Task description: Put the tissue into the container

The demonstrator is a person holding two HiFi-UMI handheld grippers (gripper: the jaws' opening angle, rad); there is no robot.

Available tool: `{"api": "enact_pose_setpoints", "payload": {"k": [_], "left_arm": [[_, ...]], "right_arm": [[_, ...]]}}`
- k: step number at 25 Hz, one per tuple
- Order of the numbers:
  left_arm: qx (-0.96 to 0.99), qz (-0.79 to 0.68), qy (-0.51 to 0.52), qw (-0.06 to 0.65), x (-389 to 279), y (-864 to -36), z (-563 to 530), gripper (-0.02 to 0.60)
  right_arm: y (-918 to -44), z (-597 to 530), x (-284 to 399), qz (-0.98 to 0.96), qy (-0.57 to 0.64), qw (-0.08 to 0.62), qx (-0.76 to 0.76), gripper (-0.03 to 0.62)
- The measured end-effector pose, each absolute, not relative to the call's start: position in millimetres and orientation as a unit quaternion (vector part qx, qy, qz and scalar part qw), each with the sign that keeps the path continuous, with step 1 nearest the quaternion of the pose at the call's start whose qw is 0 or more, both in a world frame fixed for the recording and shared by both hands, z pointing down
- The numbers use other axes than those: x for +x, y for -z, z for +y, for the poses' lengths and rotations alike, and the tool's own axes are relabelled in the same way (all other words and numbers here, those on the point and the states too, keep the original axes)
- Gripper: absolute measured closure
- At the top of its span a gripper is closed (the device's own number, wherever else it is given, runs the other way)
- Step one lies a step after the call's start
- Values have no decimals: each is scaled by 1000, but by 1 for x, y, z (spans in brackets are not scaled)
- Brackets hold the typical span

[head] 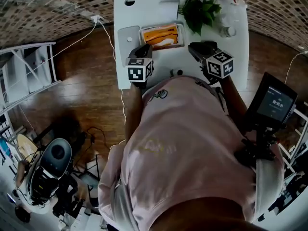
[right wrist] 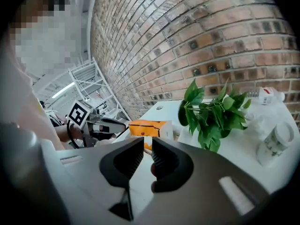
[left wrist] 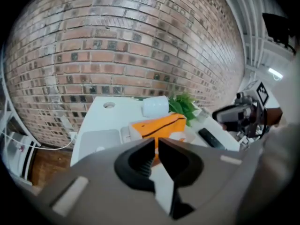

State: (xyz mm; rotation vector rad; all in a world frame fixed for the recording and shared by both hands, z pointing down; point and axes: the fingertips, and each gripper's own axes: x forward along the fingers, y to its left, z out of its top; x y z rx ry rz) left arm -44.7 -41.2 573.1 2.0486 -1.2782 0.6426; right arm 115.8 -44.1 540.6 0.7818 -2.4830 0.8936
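Observation:
An orange tissue pack (head: 161, 34) lies in a white open container (head: 180, 36) on the white table (head: 144, 8), with a bit of white tissue showing at its near edge. The same tissue pack (left wrist: 160, 124) (right wrist: 146, 128) stands beyond the jaws in both gripper views. My left gripper (head: 143, 48) (left wrist: 156, 149) hovers just short of the container's near left corner, jaws together and empty. To the right of the container my right gripper (head: 195, 47) (right wrist: 147, 156) is held above the table, a slim gap between its jaws and nothing in it.
A green potted plant (head: 199, 9) (right wrist: 213, 111) stands at the back right, with a cup (head: 229, 31) (right wrist: 275, 140) beside it. A grey flat pad (head: 128, 36) lies left of the container. A white cup (left wrist: 155, 106) and a black remote (left wrist: 211, 138) are on the table. A screen on a stand (head: 275, 102) is at my right.

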Motion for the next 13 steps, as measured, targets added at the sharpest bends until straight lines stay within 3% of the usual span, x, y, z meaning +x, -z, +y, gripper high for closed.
{"api": "enact_pose_setpoints", "payload": {"k": [13], "left_arm": [[788, -500, -200, 300, -40, -552, -19, 575]], "right_arm": [[-537, -21, 110, -901, -294, 176, 265, 591]]}}
